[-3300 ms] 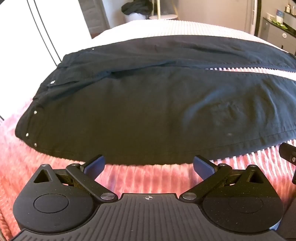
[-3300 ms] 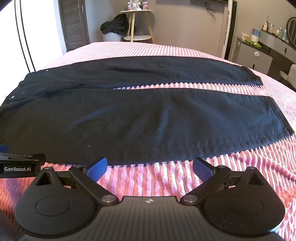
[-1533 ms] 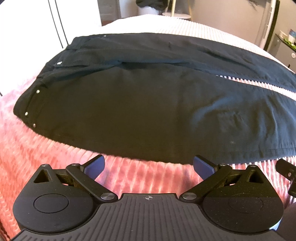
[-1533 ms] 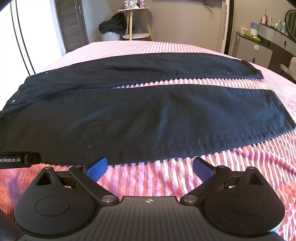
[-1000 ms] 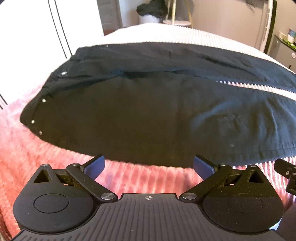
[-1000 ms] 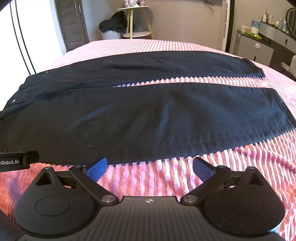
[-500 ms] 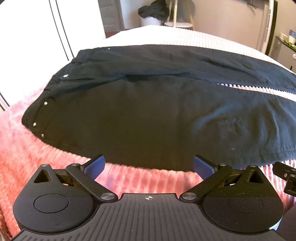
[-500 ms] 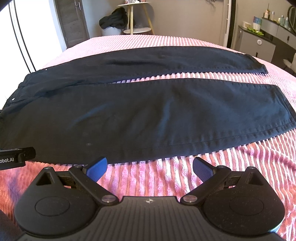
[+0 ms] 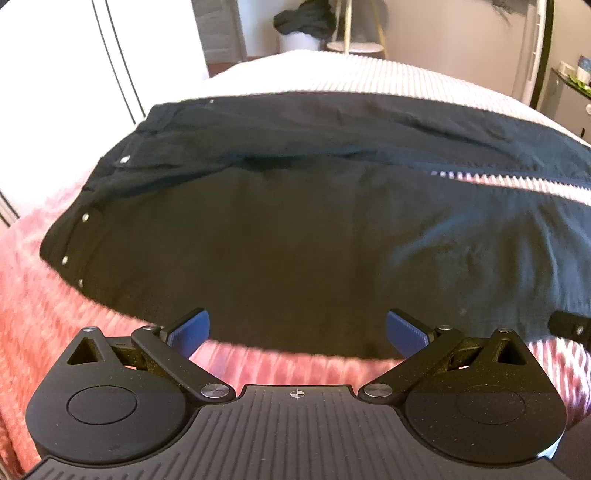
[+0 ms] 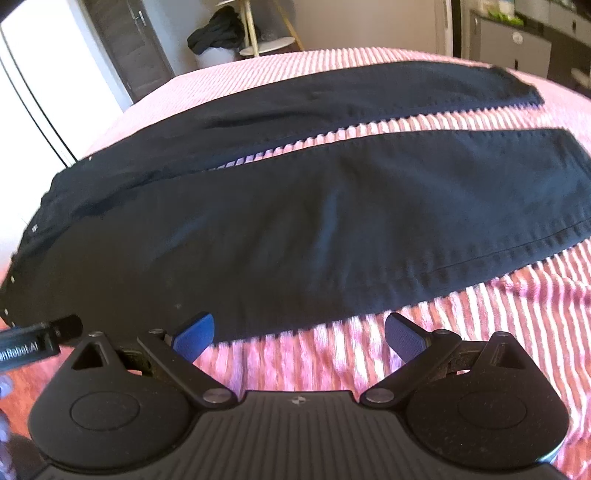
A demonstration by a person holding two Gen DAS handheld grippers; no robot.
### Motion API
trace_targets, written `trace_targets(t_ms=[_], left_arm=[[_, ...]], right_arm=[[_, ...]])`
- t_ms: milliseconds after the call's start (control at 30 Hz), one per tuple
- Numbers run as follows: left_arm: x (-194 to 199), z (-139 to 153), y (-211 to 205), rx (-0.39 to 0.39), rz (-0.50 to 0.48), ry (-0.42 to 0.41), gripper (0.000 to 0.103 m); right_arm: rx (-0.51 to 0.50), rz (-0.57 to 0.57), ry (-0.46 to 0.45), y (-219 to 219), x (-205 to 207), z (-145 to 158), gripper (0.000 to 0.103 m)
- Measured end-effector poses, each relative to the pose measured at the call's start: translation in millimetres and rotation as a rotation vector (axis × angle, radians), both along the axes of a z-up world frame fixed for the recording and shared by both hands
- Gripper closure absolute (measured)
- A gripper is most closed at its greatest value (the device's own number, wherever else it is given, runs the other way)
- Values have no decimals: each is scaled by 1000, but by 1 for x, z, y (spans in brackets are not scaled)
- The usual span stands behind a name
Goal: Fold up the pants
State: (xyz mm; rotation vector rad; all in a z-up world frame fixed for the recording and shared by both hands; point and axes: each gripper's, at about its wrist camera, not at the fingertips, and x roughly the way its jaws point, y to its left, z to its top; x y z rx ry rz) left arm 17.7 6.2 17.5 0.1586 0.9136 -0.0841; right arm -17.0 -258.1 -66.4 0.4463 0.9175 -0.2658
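Black pants (image 9: 295, 229) lie flat on a pink ribbed bedspread (image 9: 33, 325), waistband to the left, both legs running right. In the right wrist view the pants (image 10: 295, 229) show two legs with a strip of bedspread between them. My left gripper (image 9: 297, 330) is open and empty, just above the near edge of the pants by the hip. My right gripper (image 10: 299, 334) is open and empty, at the near edge of the near leg, further toward the hems.
The bedspread (image 10: 480, 332) extends around the pants. A white wall or wardrobe (image 9: 74, 92) stands at left. A small round table (image 10: 269, 44) with dark clothes (image 10: 214, 33) beside it stands beyond the bed. Cabinets (image 10: 517, 48) stand at far right.
Both grippers have moved closer to the near edge of the pants. The right wrist view has tilted and shifted. The pants have not moved.
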Motion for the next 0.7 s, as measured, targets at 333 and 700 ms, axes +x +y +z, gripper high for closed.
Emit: trace_targets(t_ms=[333,700], left_arm=[[88,-3,-27,24,208,-203,0],[125,-42,-22,168,447,-462,0]], right_arm=[[-76,-112,115,-65,30,-39,4],[26,-81,146,-128,73,18,5]])
